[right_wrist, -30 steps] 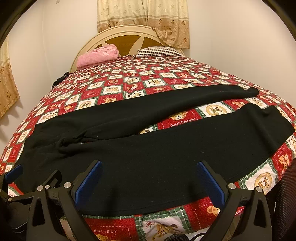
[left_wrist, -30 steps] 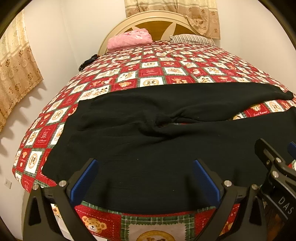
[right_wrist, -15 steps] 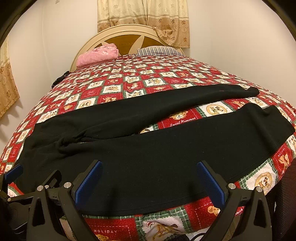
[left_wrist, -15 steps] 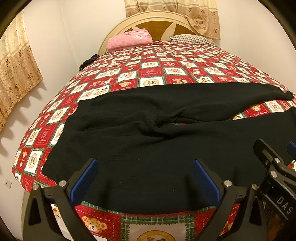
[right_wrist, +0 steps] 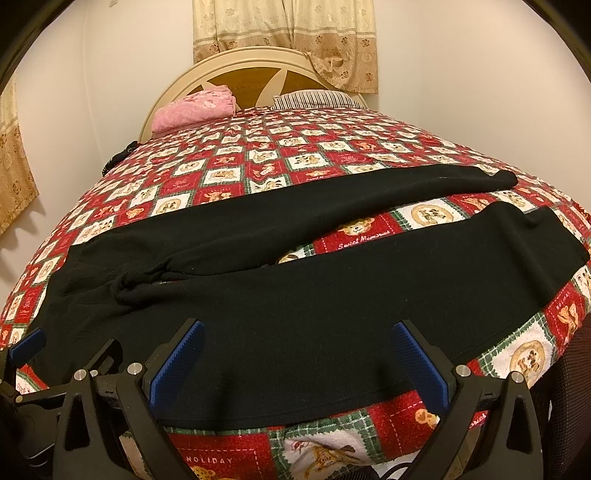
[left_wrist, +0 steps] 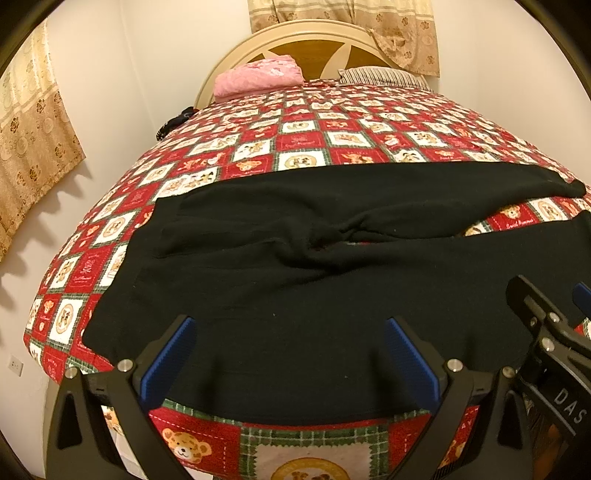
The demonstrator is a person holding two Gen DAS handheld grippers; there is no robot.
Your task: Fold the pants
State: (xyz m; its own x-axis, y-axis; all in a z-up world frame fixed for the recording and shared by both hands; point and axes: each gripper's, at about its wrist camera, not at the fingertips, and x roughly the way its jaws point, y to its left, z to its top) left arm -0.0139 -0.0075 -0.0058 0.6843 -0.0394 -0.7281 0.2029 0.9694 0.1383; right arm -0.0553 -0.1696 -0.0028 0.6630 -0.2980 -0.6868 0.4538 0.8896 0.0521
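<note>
**Both tongs spread wide over black pants laid flat on the bed**

The left gripper hangs released, its two blue-padded fingers far apart above the near edge of the black fabric pants, grasping nothing; the right gripper is likewise released, its blue pads set wide over the nearer leg, and part of it shows at the right border of the left wrist view; the pants lie spread across the foot end of the bed, waistband toward the left, the two legs running off to the right with a narrow wedge of cover showing between them; the cloth is bunched and creased at the crotch; beneath is a red, white and green patchwork bedspread with teddy-bear squares; at the far end a folded pink blanket and a striped pillow sit against the cream, rounded wooden headboard; beige patterned curtains hang on the wall behind.
</note>
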